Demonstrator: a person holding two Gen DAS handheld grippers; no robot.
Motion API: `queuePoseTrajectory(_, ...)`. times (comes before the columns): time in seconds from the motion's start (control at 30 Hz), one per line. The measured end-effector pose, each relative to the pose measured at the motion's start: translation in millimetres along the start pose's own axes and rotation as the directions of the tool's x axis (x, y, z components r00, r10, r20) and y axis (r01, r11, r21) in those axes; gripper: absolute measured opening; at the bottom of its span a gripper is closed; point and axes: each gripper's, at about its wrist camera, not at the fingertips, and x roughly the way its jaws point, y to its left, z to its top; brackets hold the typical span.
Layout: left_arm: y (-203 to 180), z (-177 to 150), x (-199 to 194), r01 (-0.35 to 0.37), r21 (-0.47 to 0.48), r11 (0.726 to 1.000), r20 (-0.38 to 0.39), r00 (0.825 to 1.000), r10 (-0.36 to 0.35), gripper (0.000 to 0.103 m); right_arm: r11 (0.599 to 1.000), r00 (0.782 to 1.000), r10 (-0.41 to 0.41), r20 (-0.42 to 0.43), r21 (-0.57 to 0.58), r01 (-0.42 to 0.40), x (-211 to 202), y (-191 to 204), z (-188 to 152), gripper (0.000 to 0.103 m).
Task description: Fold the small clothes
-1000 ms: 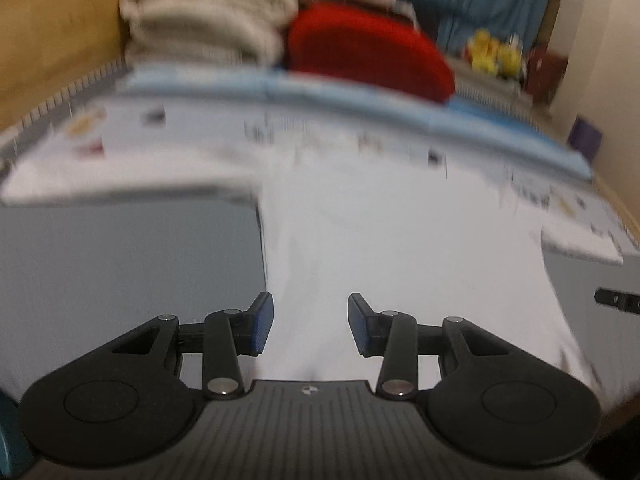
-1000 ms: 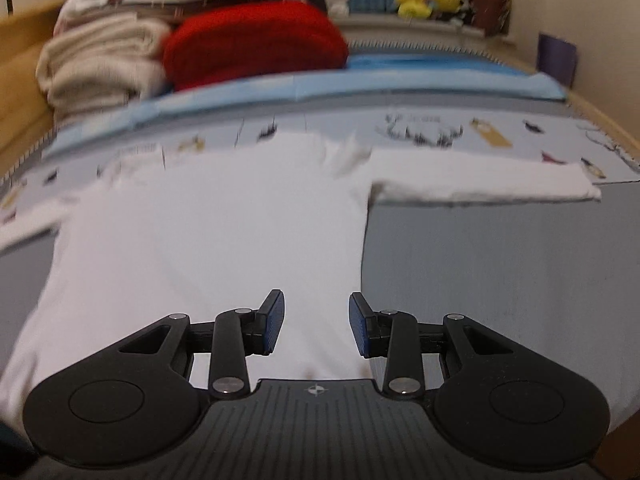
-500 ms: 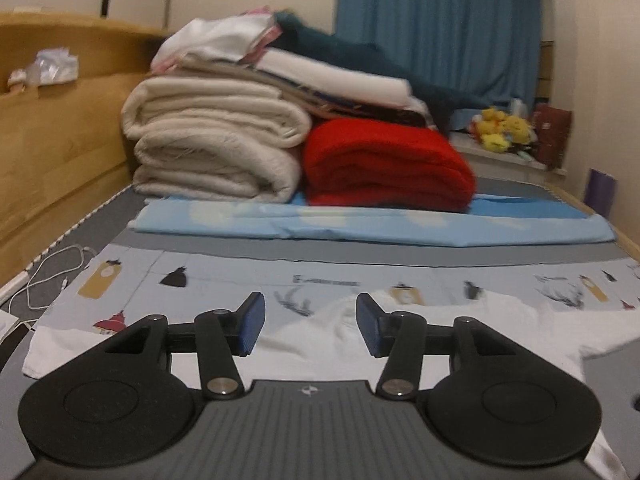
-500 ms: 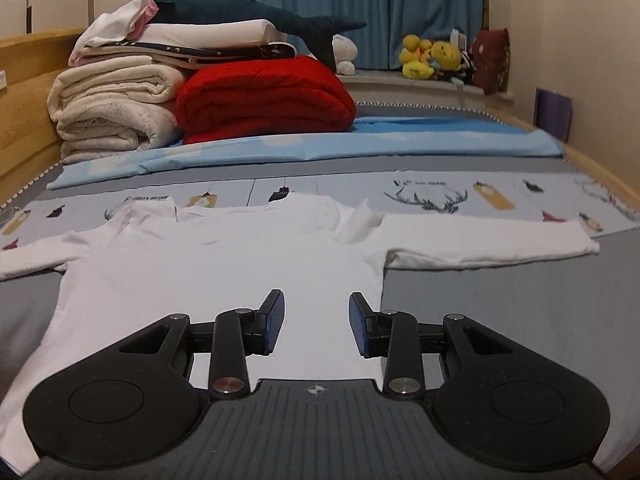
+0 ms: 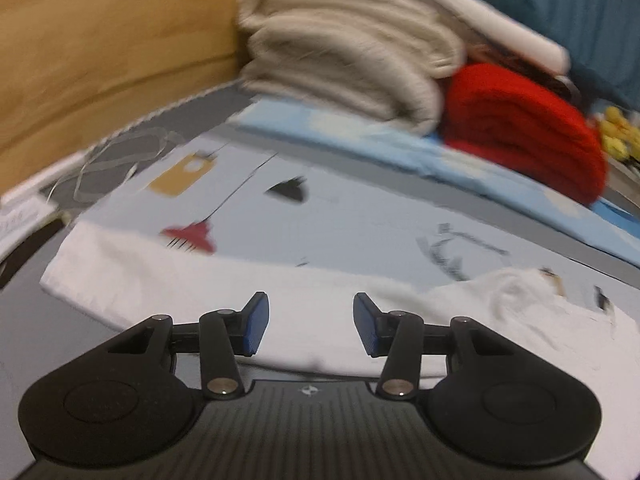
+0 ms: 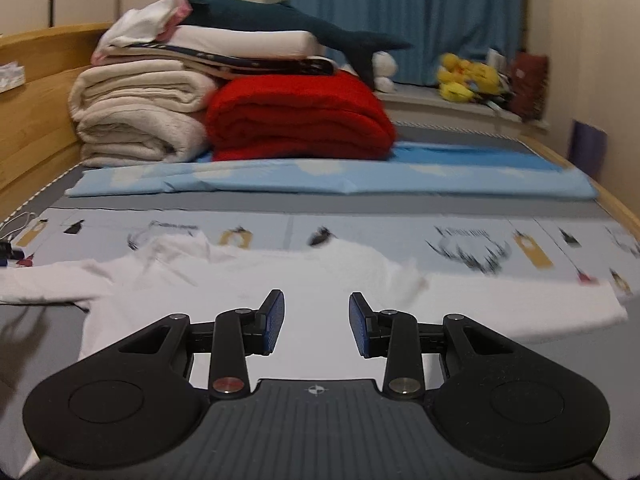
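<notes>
A small white long-sleeved shirt (image 6: 312,280) lies flat on the bed with both sleeves spread out. In the left wrist view its left sleeve (image 5: 192,276) runs across just beyond my left gripper (image 5: 311,328), which is open and empty above the sleeve. My right gripper (image 6: 316,322) is open and empty over the shirt's body, right of the middle. The right sleeve (image 6: 520,304) stretches out to the right.
Folded beige blankets (image 6: 136,120) and a red blanket (image 6: 296,120) are stacked at the back of the bed on a light blue sheet (image 6: 320,178). A wooden bed frame (image 5: 100,52) rises at the left, with a white cable (image 5: 116,160) by it. Plush toys (image 6: 464,76) sit far right.
Both grippers tilted up from looking down at the shirt. The left gripper has since swung left toward the left sleeve and the right gripper moved closer to the shirt. Both stayed open.
</notes>
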Motion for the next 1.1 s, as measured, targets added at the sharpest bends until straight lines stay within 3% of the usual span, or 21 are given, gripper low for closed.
queuePoseTrajectory(0.17, 41, 5, 30, -0.062, -0.101, 0.993, -0.06, 0.997, 0.056, 0.056, 0.998, 0.998, 0.057, -0.01, 0.004, -0.057, 49, 21, 38, 0.037)
queuePoseTrajectory(0.3, 75, 6, 50, -0.138, -0.176, 0.975, -0.117, 0.986, 0.119, 0.072, 0.996, 0.995, 0.089, -0.049, 0.027, -0.088, 93, 34, 57, 0.037)
queuePoseTrajectory(0.5, 136, 2, 75, -0.28, -0.356, 0.892, -0.235, 0.95, 0.205, 0.074, 0.991, 0.989, 0.136, -0.063, 0.014, -0.136, 133, 43, 56, 0.037)
queuePoseTrajectory(0.6, 155, 0, 83, -0.369, -0.383, 0.847, -0.273, 0.921, 0.278, 0.073, 0.988, 0.977, 0.148, -0.151, 0.071, -0.139, 152, 42, 44, 0.037)
queuePoseTrajectory(0.67, 160, 1, 84, -0.388, -0.399, 0.831, -0.266, 0.916, 0.3, 0.072, 0.979, 0.966, 0.183, -0.185, 0.121, -0.162, 161, 43, 42, 0.037)
queuePoseTrajectory(0.73, 157, 3, 85, -0.392, -0.391, 0.833, -0.253, 0.916, 0.312, 0.06, 0.976, 0.959, 0.204, -0.195, 0.121, -0.182, 165, 47, 42, 0.037)
queuePoseTrajectory(0.8, 154, 5, 86, -0.382, -0.39, 0.838, -0.241, 0.92, 0.308, 0.004, 0.979, 0.961, 0.2, -0.189, 0.081, -0.187, 165, 50, 42, 0.037)
queuePoseTrajectory(0.9, 142, 11, 82, -0.38, -0.377, 0.845, -0.215, 0.923, 0.319, 0.004, 0.982, 0.962, 0.188, -0.199, 0.07, -0.178, 167, 49, 42, 0.036)
queuePoseTrajectory(0.97, 121, 22, 74, -0.371, -0.332, 0.867, -0.167, 0.928, 0.333, 0.004, 0.98, 0.961, 0.193, -0.2, 0.088, -0.179, 166, 46, 43, 0.033)
queuePoseTrajectory(1.1, 68, 45, 47, -0.256, -0.247, 0.935, -0.031, 0.966, 0.257, 0.004, 0.983, 0.965, 0.18, -0.193, 0.074, -0.169, 159, 45, 47, 0.031)
